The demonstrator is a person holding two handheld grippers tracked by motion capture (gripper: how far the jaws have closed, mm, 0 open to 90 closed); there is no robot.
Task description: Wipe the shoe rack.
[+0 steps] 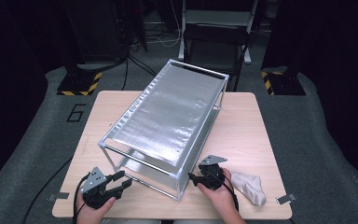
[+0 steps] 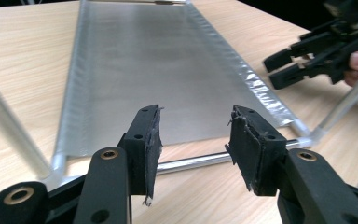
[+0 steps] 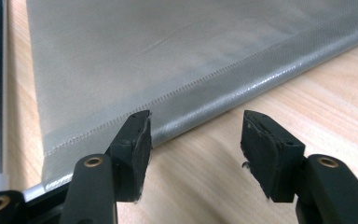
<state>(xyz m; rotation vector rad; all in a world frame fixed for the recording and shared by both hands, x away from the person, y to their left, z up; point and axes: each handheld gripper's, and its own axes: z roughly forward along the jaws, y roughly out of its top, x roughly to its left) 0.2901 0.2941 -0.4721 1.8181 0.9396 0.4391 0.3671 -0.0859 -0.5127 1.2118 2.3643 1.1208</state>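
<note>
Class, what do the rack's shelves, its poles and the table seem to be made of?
Shelves: probably silver-grey coated woven fabric; fine weave, stitched hem, slight sheen.
Poles: apparently polished metal, round and shiny, with pale corner joints, perhaps plastic.
Table: light wood or wood-look laminate; grain lines show, matt finish.

One table (image 1: pixel 242 116) carries everything. On it stands one shelf rack (image 1: pixel 168 116) of metal rods, with two grey fabric shelves, one upper and one lower. One crumpled cloth (image 1: pixel 251 186) lies near the table's front right corner. Two hand-held grippers sit at the front edge: the left hand-held gripper (image 1: pixel 119 181) and the right hand-held gripper (image 1: pixel 192 178). Two strips of tape mark the front corners.
</note>
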